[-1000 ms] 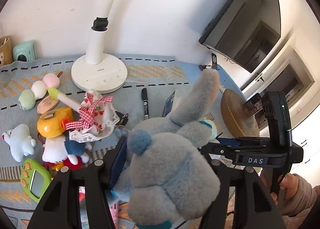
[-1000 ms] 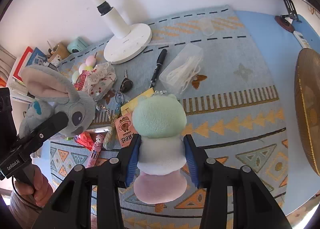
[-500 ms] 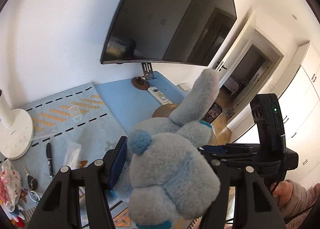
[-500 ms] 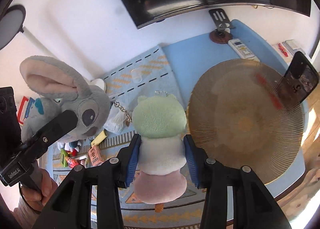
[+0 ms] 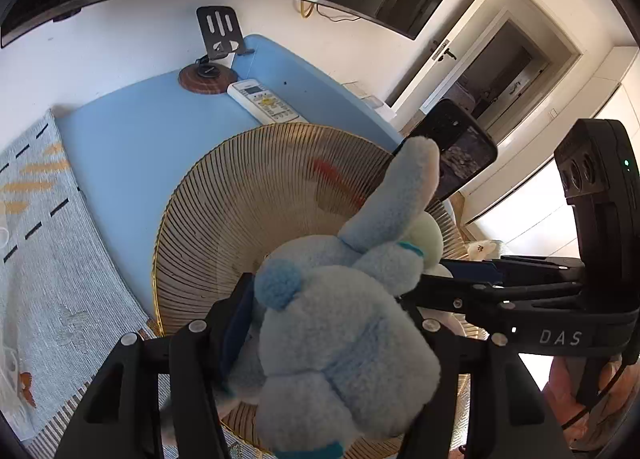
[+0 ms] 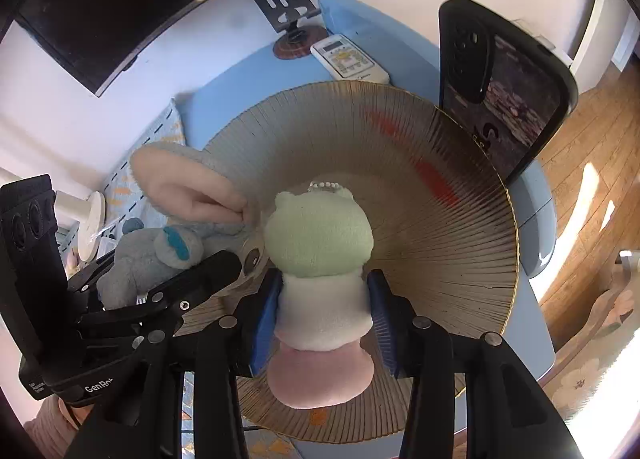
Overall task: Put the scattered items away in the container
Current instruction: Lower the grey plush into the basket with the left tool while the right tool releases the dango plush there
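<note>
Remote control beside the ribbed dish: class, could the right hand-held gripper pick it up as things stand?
Probably not yet. The right hand-held gripper is shut on the three-ball plush, so its jaws are full. The remote control lies uncovered beyond the ribbed dish.

What I can't make out

The grey rabbit (image 5: 344, 343) I grip hides the wire basket's (image 5: 224, 219) near rim at six o'clock; the phone (image 6: 500, 99) screen at one o'clock is too blurred to read.
</note>
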Available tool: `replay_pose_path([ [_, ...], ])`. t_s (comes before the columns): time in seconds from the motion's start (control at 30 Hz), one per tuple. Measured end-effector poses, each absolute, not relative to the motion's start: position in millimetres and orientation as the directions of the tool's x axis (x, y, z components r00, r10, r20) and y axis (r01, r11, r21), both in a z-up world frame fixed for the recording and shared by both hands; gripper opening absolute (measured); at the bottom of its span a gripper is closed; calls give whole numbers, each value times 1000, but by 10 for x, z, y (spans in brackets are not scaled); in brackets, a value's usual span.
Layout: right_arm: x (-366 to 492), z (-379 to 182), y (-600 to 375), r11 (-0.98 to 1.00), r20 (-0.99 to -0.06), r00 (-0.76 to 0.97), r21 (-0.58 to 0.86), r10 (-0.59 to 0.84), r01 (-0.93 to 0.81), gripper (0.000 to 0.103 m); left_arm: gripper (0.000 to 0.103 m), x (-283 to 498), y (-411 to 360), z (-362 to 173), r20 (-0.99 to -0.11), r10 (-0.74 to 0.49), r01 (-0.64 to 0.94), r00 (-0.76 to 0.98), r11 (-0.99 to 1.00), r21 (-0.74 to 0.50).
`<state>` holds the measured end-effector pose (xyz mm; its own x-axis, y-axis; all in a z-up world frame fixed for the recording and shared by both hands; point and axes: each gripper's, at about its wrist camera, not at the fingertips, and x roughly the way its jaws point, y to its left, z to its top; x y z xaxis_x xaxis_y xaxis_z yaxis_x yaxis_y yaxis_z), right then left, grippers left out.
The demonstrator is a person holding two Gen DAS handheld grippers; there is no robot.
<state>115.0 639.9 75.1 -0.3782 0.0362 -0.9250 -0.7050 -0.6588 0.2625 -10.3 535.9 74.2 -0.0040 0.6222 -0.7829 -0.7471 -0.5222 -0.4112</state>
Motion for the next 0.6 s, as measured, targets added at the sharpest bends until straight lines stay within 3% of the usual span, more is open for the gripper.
replay_pose_path([
  [0.2, 1124, 523, 6495, -656, -938, -348, 264, -2, -707, 44, 55, -106, 5442, 720, -805, 591, -773, -49, -533, -344],
  [0.4, 1178, 498, 6560, -640, -939, -344, 265, -1, -722, 44, 55, -72, 5499, 857, -779, 625, -784, -55, -510, -353],
  [0.6, 1202, 513, 6527, -647, -943, -331, 237, 25, -724, 45, 55, -94, 5528, 766, -810, 584, -763, -56, -548, -342],
])
